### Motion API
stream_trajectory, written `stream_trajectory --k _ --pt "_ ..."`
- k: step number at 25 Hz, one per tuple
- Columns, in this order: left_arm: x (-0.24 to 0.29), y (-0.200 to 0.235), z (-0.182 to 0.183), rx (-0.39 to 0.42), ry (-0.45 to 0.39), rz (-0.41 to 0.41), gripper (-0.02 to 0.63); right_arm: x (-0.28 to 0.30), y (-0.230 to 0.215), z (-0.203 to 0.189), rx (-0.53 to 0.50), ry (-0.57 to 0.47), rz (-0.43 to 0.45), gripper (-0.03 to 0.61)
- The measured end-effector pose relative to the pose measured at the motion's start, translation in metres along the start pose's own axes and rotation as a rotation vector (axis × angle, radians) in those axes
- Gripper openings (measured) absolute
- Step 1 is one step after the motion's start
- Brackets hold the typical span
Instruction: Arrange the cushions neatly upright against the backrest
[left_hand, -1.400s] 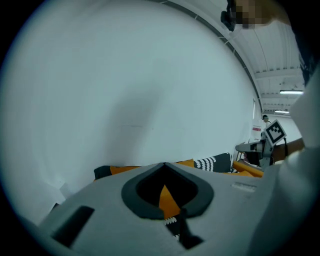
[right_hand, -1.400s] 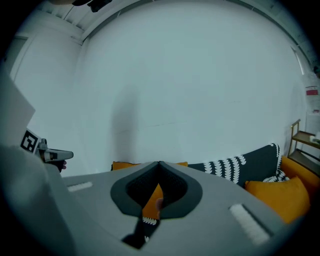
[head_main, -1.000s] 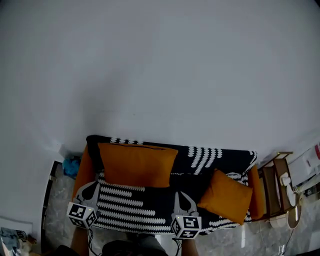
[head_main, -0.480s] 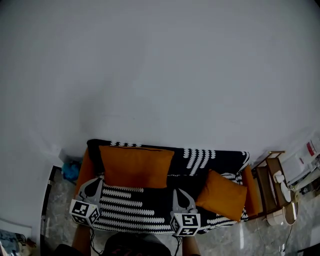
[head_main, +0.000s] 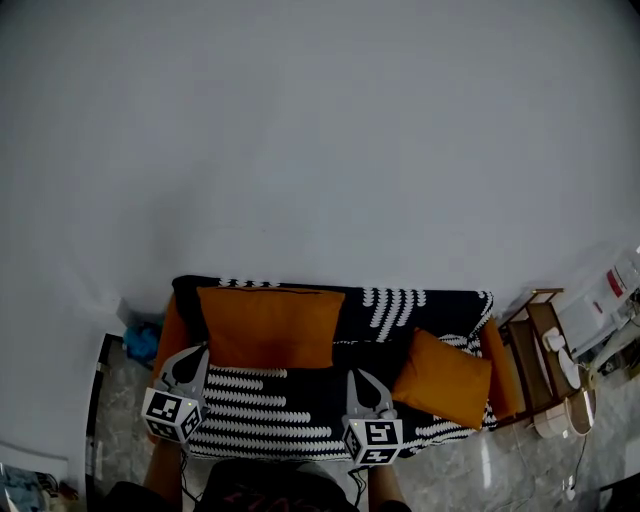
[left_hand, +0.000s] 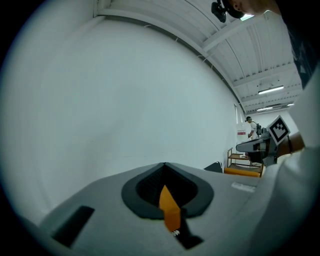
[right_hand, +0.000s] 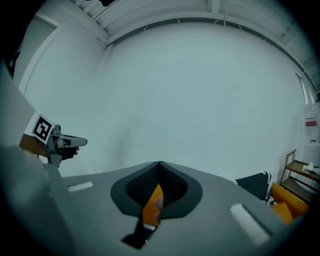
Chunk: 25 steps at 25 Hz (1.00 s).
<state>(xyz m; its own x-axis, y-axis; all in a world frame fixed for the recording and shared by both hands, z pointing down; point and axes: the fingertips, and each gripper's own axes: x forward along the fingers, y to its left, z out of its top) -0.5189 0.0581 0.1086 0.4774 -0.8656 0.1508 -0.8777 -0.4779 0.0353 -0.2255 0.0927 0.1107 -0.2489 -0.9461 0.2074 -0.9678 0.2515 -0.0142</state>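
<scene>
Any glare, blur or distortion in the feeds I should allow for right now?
Head view: sharp but dim, fisheye curving the sofa low in frame. Left gripper view: dark round vignette, bright ceiling lights, the shut left gripper blocking the lower half. Right gripper view: same vignette, bluish cast, no glare.

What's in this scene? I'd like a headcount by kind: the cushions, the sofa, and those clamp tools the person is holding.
Orange cushions: 2 (large orange cushion, small orange cushion)
Sofa: 1 (sofa, black-and-white patterned cover)
Hand-held grippers: 2 (left gripper, right gripper)
Total: 5
</scene>
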Motion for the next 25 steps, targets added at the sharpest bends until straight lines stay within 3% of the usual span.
stream_trajectory --k 7,14,25 --pt "0.013 -0.011 0.0 -0.002 -0.001 -0.038 0.0 -0.005 -0.009 0.005 -0.008 -0.019 -0.033 0.012" --pt "0.046 -0.051 0.0 -0.017 0.0 -0.166 0.0 -0.037 -0.043 -0.009 0.014 0.008 -0.143 0.012" --pt "0.109 -0.18 -0.014 0.002 0.06 -0.453 0.0 -0.136 -0.129 -0.036 0.092 0.022 -0.399 0.012"
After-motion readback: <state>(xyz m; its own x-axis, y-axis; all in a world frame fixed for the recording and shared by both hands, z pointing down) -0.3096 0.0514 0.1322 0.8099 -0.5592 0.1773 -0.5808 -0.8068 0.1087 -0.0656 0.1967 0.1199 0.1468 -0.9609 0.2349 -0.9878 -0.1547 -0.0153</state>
